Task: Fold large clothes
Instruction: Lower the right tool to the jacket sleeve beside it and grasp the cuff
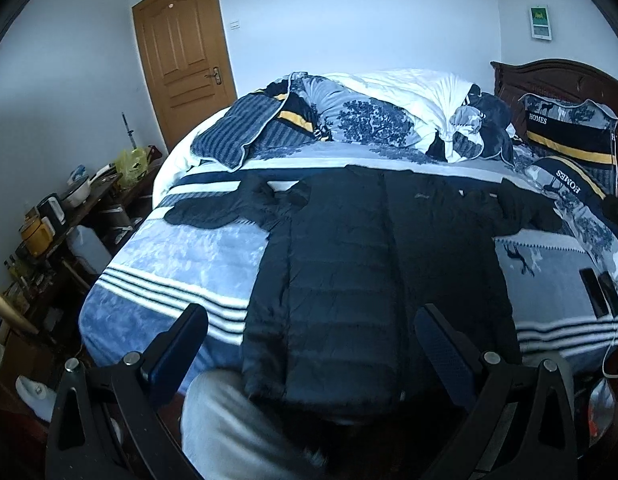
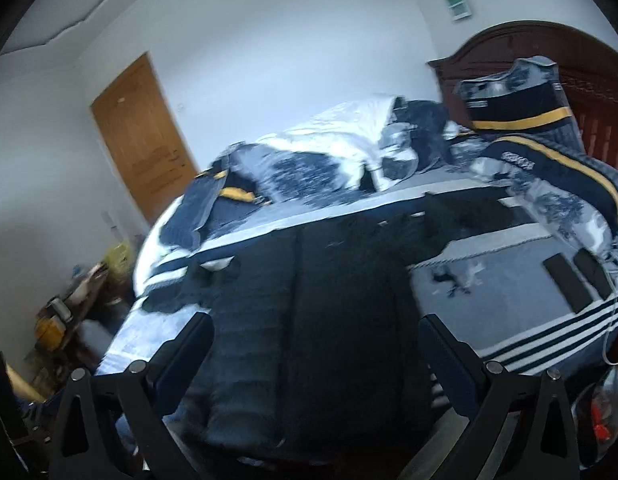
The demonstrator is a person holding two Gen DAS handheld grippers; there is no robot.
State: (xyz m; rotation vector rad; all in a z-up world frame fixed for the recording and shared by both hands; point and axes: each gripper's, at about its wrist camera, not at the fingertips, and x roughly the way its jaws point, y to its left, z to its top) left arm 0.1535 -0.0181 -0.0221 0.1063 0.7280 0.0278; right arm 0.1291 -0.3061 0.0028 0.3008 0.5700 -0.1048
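Observation:
A large black quilted jacket [image 1: 373, 256] lies flat on the blue patterned bed cover [image 1: 181, 256], front up, hem at the near bed edge, one sleeve [image 1: 225, 208] stretched left and the other bunched to the right. My left gripper [image 1: 309, 320] is open and empty above the jacket's hem. The right wrist view is blurred; the jacket [image 2: 329, 300] fills its middle. My right gripper [image 2: 315, 328] is open and empty above the jacket's lower part.
A crumpled duvet [image 1: 389, 104] and pillows [image 1: 569, 136] sit at the back of the bed by the dark headboard [image 1: 557, 76]. Two dark phones [image 1: 599, 290] lie on the cover at right. A cluttered side table [image 1: 69, 216] stands at left, a wooden door [image 1: 185, 52] behind.

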